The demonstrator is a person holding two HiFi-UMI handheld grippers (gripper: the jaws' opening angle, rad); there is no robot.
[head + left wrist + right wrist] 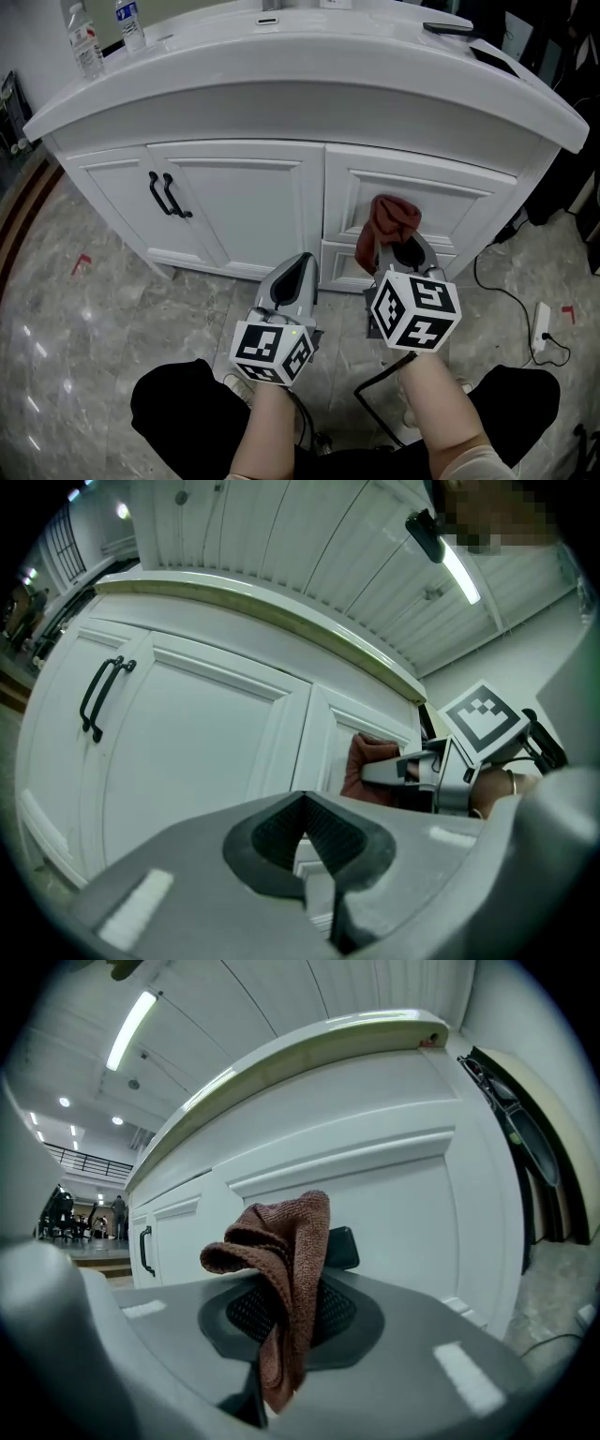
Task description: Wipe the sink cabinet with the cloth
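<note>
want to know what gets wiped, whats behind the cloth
The white upper right panel of the sink cabinet. The patch straight behind the cloth is covered, so contact cannot be told.

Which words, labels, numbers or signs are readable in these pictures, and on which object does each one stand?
No text can be read anywhere.
Bottles on the sink top: labels too small and blurred to read.
Marker cubes: black-and-white square patterns only, no words.
Cloth and sink cabinet: no print visible.

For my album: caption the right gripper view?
Right tongs clamp a crumpled rust-brown cloth before the white panelled sink cabinet.
</note>
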